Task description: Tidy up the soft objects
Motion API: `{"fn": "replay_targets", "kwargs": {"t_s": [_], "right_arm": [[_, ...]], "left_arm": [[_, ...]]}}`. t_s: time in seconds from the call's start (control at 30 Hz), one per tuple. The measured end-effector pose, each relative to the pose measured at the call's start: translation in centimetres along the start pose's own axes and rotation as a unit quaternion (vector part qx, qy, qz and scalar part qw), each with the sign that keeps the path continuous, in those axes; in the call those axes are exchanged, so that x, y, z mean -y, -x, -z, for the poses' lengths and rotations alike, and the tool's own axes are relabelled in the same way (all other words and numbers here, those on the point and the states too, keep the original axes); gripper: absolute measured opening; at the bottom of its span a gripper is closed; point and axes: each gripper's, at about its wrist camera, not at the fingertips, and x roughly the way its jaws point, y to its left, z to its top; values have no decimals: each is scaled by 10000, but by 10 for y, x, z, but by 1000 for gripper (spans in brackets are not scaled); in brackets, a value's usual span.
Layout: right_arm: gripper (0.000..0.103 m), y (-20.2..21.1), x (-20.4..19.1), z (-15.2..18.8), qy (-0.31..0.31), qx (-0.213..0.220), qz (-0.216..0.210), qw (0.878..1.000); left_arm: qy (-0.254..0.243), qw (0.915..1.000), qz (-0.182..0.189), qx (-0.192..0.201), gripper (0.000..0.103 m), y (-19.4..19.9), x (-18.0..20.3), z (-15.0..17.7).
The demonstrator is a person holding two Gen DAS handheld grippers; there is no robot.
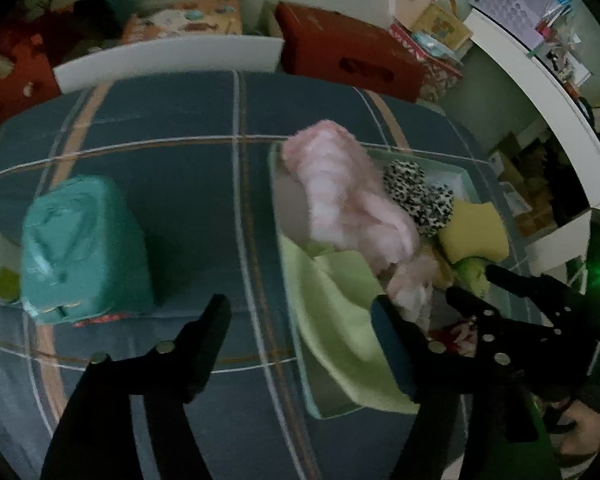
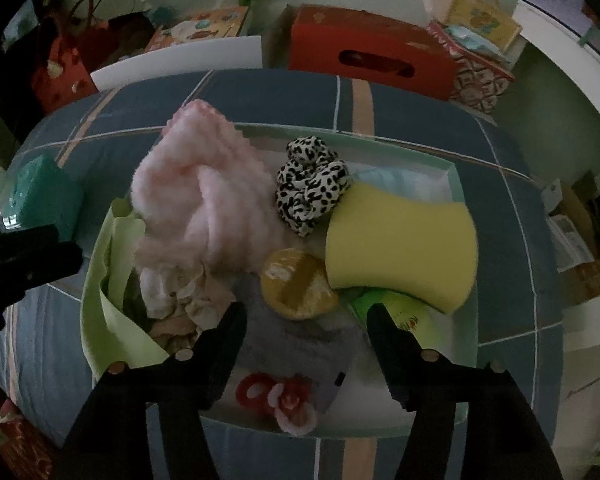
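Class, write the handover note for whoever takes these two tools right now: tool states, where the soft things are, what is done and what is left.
Left tool: open, empty, over the bedspread beside the tray's left edge.
Right tool: open, empty, hovering over the tray's near half.
In the tray: pink fluffy cloth, leopard scrunchie, yellow sponge, round yellow piece, grey cloth, red and pink hair ties, green sheet.
Still outside: teal pouch on the bedspread, left of the tray.
Done: most items gathered. Left: probably the pouch, then tidying the pile.
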Motion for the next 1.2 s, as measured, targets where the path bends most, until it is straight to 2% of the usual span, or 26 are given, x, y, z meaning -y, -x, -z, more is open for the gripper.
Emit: {"fn": "replay_targets", "kwargs": {"t_s": [0.23, 0.33, 0.47, 0.53, 0.57, 0.6, 0.73, 0.9, 1.2], "right_arm": [[72, 19, -9, 11, -21, 170, 27, 9998], [76, 23, -14, 14, -57, 204, 28, 9998], [85, 32, -22, 18, -102, 303, 12, 9995], [93, 37, -28, 21, -110, 386, 30, 9992], [101, 41, -31, 23, -123, 471, 61, 9988], [103, 45, -34, 25, -133, 589, 62, 9982], [103, 56, -46, 32, -180, 764, 28, 9969], [103, 54, -60, 46, -296, 636, -15, 9975], [103, 41, -81, 78, -383, 369, -5, 9986]], "left_arm": [[6, 9982, -425, 416, 91, 21, -14, 17], [11, 9964, -611, 590, 94, 31, -25, 26], [89, 9942, -787, 721, 94, 42, -39, 37], [111, 9933, -839, 782, 95, 47, -44, 44], [100, 9927, -876, 818, 95, 48, -46, 47], [82, 9922, -923, 836, 95, 49, -47, 51], [89, 9890, -1157, 919, 96, 51, -55, 66], [50, 9888, -1187, 906, 96, 55, -61, 83], [-157, 9823, -1462, 1164, 96, 73, -58, 103]]}}
